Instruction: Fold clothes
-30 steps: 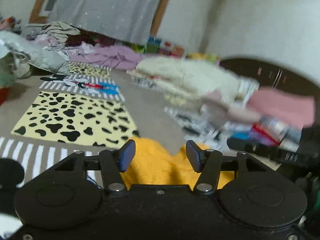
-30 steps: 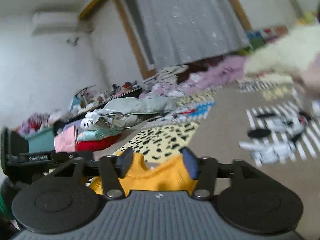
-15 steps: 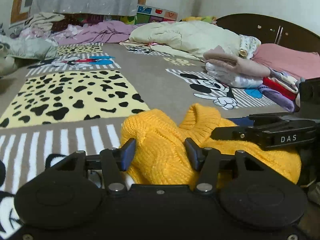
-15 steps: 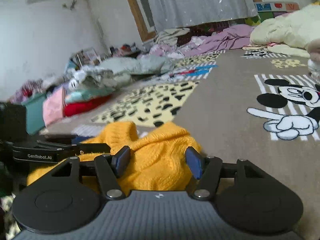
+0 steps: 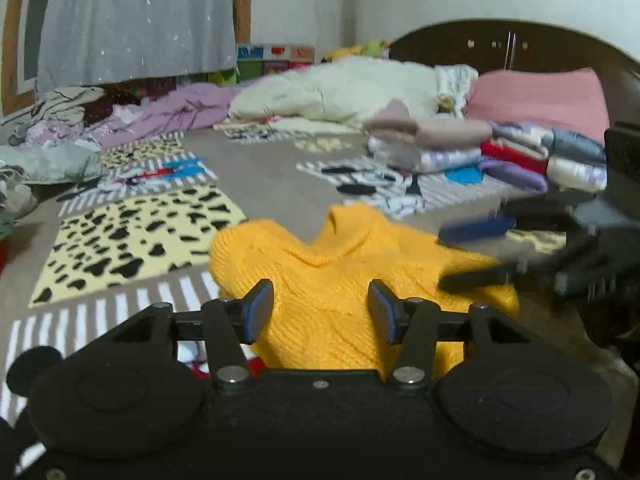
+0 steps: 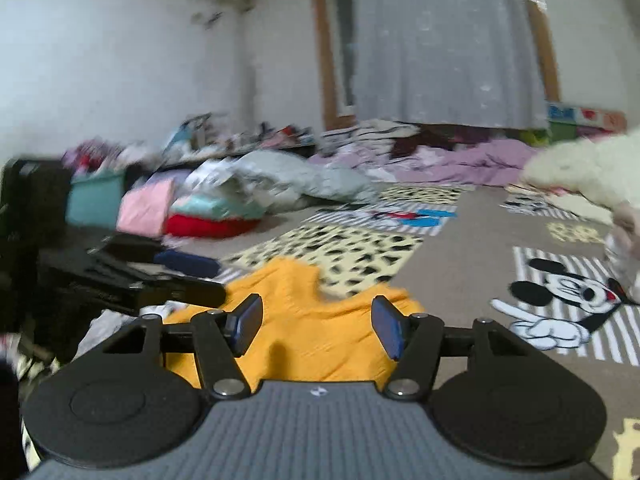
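A yellow knit sweater (image 5: pixel 340 276) lies crumpled on the patterned blanket, collar pointing away; it also shows in the right wrist view (image 6: pixel 316 332). My left gripper (image 5: pixel 321 312) is open, its fingers spread above the sweater's near part, holding nothing. My right gripper (image 6: pixel 316 326) is open too, just above the sweater's near edge. The right gripper appears blurred at the right of the left wrist view (image 5: pixel 520 268). The left gripper appears at the left of the right wrist view (image 6: pixel 132 280).
A stack of folded clothes (image 5: pixel 480 148) and a pink pillow (image 5: pixel 540 96) lie at the back right by a dark headboard (image 5: pixel 500 40). A cream duvet (image 5: pixel 340 92) and unfolded laundry (image 6: pixel 280 180) lie at the back. Folded items (image 6: pixel 192 212) sit left.
Both grippers have lifted and tilted up from the sweater, so more of the room shows. The sweater lies flatter and more spread out. Both stay open.
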Tool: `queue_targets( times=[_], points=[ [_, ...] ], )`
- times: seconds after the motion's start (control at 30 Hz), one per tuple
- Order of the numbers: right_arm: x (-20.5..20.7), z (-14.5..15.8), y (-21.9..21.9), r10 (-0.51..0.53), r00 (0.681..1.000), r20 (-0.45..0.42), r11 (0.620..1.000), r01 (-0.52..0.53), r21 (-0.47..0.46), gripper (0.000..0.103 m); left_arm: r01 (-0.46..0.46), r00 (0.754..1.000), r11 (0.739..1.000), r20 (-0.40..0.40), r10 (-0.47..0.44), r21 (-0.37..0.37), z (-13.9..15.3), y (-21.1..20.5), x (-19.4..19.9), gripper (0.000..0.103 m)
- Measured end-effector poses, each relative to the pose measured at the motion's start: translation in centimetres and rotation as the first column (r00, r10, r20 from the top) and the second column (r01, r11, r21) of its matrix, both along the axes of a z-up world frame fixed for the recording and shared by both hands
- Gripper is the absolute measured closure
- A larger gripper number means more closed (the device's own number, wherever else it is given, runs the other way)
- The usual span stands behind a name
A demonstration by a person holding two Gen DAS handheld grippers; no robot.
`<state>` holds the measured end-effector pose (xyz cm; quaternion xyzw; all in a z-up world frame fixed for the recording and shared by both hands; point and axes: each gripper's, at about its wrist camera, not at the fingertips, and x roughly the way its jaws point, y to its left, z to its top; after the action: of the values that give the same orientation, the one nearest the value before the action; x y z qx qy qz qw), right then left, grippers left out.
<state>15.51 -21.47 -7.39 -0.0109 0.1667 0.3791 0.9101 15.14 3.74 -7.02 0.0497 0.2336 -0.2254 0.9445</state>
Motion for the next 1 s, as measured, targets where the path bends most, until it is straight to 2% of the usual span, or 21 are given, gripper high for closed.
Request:
queue_targets(
  times=[0.1, 0.13, 0.33, 0.37, 0.43, 0.47, 0.53, 0.57, 0.63, 0.67, 0.73, 0.83, 0.9, 0.97, 1.0],
  points=[
    [0.1, -2.2, 1.1, 0.029, 0.997, -0.068, 0.997, -0.033, -0.067, 0.042, 0.029, 0.998, 0.999, -0.052, -0.026, 0.043, -1.6, -0.1, 1.0, 0.047],
    [0.1, -2.8, 1.2, 0.036, 0.996, -0.079, 0.996, -0.043, -0.077, 0.042, 0.029, 0.997, 0.999, -0.068, -0.027, 0.026, -1.8, 0.2, 1.3, 0.044],
    [0.2, -3.7, 1.8, 0.033, 0.995, -0.095, 0.995, -0.041, -0.085, 0.040, 0.023, 0.996, 1.000, -0.088, -0.022, 0.012, -2.7, 0.3, 1.8, 0.039],
    [0.2, -3.7, 1.8, 0.029, 0.995, -0.093, 0.995, -0.038, -0.088, 0.040, 0.011, 0.996, 1.000, -0.090, -0.011, -0.002, -2.7, 0.5, 1.8, 0.039],
    [0.1, -3.5, 1.8, 0.022, 0.996, -0.090, 0.996, -0.029, -0.085, 0.040, -0.014, 0.995, 0.999, -0.096, 0.012, -0.029, -2.8, 0.7, 1.7, 0.030],
    [0.1, -3.4, 1.8, 0.017, 0.996, -0.085, 0.996, -0.024, -0.081, 0.040, -0.030, 0.995, 0.998, -0.100, 0.025, -0.046, -2.7, 0.9, 1.6, 0.029],
    [-0.2, -3.1, 1.6, 0.001, 0.997, -0.077, 0.998, -0.005, -0.058, 0.040, -0.082, 0.992, 0.988, -0.105, 0.068, -0.128, -1.3, 1.8, 0.8, 0.029],
    [-0.5, -2.8, 1.0, -0.021, 0.996, -0.082, 1.000, 0.020, -0.012, 0.040, -0.109, 0.990, 0.977, -0.105, 0.090, -0.184, -0.7, 2.4, 0.5, 0.029],
    [-0.9, -2.0, -0.2, -0.071, 0.992, -0.107, 0.992, 0.081, 0.099, 0.039, -0.172, 0.981, 0.937, -0.140, 0.135, -0.304, -0.2, 3.9, 0.2, 0.029],
    [-1.0, -1.8, -0.8, -0.099, 0.987, -0.127, 0.984, 0.116, 0.136, 0.035, -0.208, 0.973, 0.910, -0.173, 0.155, -0.358, -0.3, 4.7, 0.2, 0.029],
    [-0.4, -1.8, -2.1, -0.156, 0.969, -0.191, 0.967, 0.190, 0.172, 0.035, -0.261, 0.955, 0.859, -0.247, 0.164, -0.441, -1.2, 5.7, 0.1, 0.029],
    [1.0, -2.7, -4.1, -0.195, 0.921, -0.337, 0.926, 0.286, 0.246, 0.032, -0.326, 0.926, 0.792, -0.341, 0.159, -0.516, -2.5, 6.5, 0.6, 0.029],
    [2.1, -3.7, -5.3, -0.173, 0.881, -0.441, 0.891, 0.331, 0.312, 0.024, -0.368, 0.904, 0.746, -0.401, 0.149, -0.554, -3.4, 6.7, 1.2, 0.028],
    [3.0, -4.7, -5.7, -0.145, 0.849, -0.508, 0.869, 0.355, 0.345, 0.023, -0.383, 0.892, 0.724, -0.433, 0.129, -0.573, -3.9, 6.7, 1.7, 0.026],
    [3.4, -5.1, -5.8, -0.135, 0.838, -0.528, 0.863, 0.361, 0.352, 0.023, -0.387, 0.887, 0.721, -0.446, 0.120, -0.575, -4.0, 6.6, 1.9, 0.024]
  ],
)
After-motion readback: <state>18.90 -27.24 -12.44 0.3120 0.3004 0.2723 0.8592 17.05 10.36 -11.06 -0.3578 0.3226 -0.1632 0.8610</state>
